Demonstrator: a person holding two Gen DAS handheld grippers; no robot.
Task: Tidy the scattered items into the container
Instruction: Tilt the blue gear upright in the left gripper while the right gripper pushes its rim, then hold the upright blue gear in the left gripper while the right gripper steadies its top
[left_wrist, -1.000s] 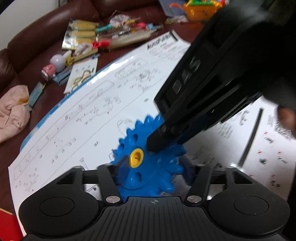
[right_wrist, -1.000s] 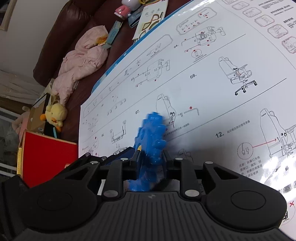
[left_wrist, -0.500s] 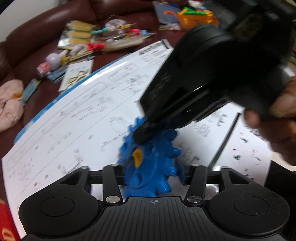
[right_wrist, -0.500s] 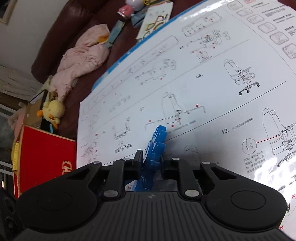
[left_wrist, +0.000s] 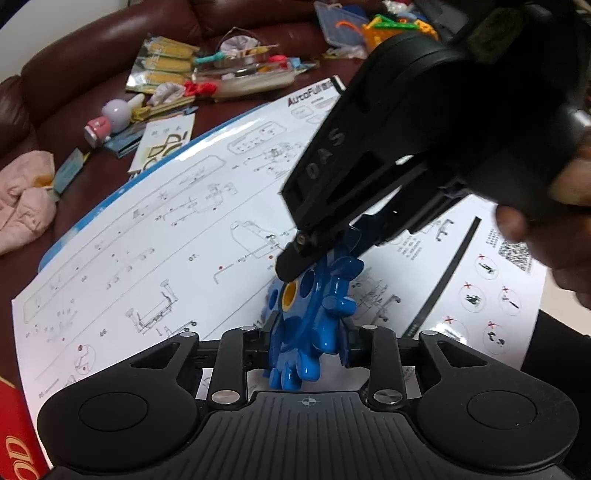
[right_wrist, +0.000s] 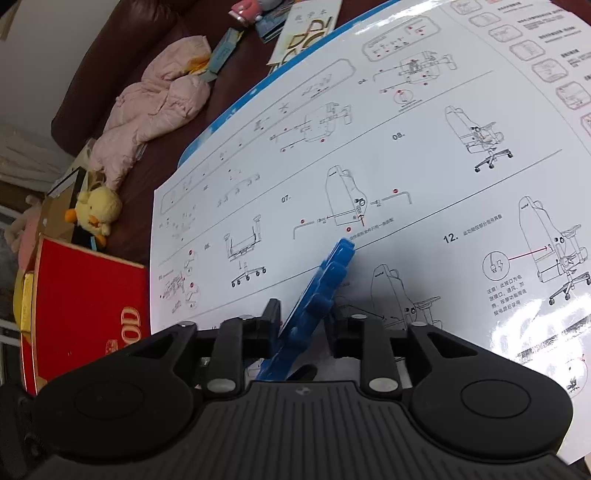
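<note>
A dark brown leather sofa (left_wrist: 110, 48) fills the background, and a large white instruction sheet (left_wrist: 184, 236) is spread over the middle of both views. Packets, a small figure and other scattered toys (left_wrist: 207, 74) are strewn along the upper part of the left wrist view. A pink garment (right_wrist: 155, 107), a yellow plush duck (right_wrist: 96, 214) and a red box (right_wrist: 85, 299) are seen at the left of the right wrist view.

The blue gear (left_wrist: 314, 314), with its yellow hub, is held above the sheet at the lower centre of both views, caught between the two tools at once. This is judged to be a handover.

The left gripper (left_wrist: 306, 332) has just been closing. Its jaws are set narrowly on the gear's lower edge, pads against both faces, so that the weight can be taken.

The right gripper (right_wrist: 304, 325) has just been opening. The gear lies tilted and edge-on between its partly parted jaws. Whether it is gripped there cannot be told.

No container can be picked out with certainty, so the gear is judged not yet put away.
</note>
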